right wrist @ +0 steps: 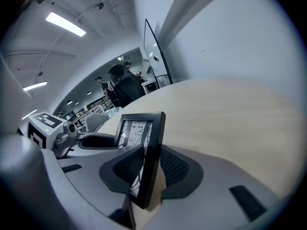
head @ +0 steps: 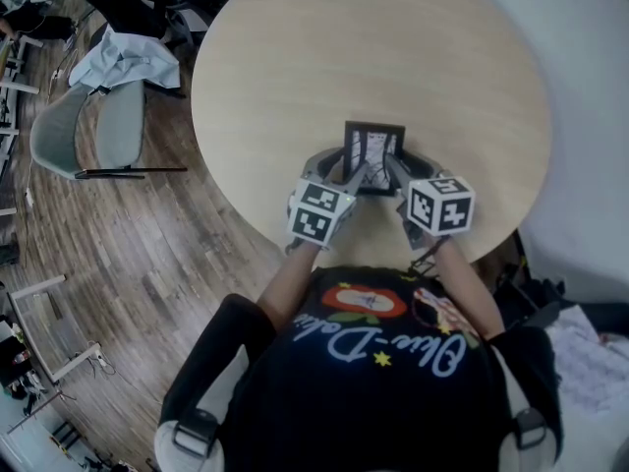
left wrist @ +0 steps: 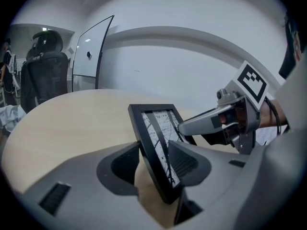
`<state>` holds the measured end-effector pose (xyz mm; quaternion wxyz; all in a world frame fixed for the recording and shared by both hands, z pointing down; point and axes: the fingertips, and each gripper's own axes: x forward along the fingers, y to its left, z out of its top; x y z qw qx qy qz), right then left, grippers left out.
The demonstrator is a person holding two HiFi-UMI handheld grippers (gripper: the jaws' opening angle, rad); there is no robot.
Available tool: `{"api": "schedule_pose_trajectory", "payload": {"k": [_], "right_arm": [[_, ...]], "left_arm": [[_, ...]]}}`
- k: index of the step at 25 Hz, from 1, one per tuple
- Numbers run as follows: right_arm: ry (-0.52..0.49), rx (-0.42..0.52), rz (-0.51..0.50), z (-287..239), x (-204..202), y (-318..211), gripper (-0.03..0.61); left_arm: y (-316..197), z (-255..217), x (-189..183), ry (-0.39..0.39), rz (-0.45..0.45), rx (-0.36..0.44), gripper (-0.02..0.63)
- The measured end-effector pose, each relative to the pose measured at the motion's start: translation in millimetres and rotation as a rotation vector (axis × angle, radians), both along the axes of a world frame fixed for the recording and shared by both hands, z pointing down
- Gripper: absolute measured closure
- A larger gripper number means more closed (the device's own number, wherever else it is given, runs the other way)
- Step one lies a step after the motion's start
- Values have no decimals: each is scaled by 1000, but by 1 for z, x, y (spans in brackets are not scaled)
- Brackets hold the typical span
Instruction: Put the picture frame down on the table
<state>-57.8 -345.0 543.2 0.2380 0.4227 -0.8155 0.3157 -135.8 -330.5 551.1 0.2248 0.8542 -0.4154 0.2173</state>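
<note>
A black picture frame [head: 373,150] with a black-and-white print stands upright over the near part of the round pale wooden table [head: 393,47]. My left gripper [head: 349,177] is shut on its left edge and my right gripper [head: 393,173] on its right edge. In the left gripper view the frame [left wrist: 160,143] is clamped between the jaws of the left gripper [left wrist: 156,159], and the right gripper [left wrist: 192,126] reaches in from the right. In the right gripper view the frame [right wrist: 144,147] sits edge-on in the right gripper [right wrist: 146,166]. Whether its bottom touches the table is hidden.
A grey office chair [head: 88,131] and another chair draped with a light cloth [head: 123,57] stand on the wood floor left of the table. A whiteboard [left wrist: 91,47] and a black chair [left wrist: 43,66] lie beyond the table's far edge. A white wall curves behind.
</note>
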Motion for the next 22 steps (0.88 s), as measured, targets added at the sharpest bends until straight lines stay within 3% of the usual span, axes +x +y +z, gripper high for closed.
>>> {"api": "schedule_pose_trajectory", "payload": {"k": [7, 22], "right_arm": [[71, 23, 0, 7, -2, -9, 489], [121, 4, 40, 20, -1, -16, 489]], "left_arm": [[-7, 7, -3, 1, -26, -23, 437], [-13, 17, -4, -38, -84, -50, 431]]}}
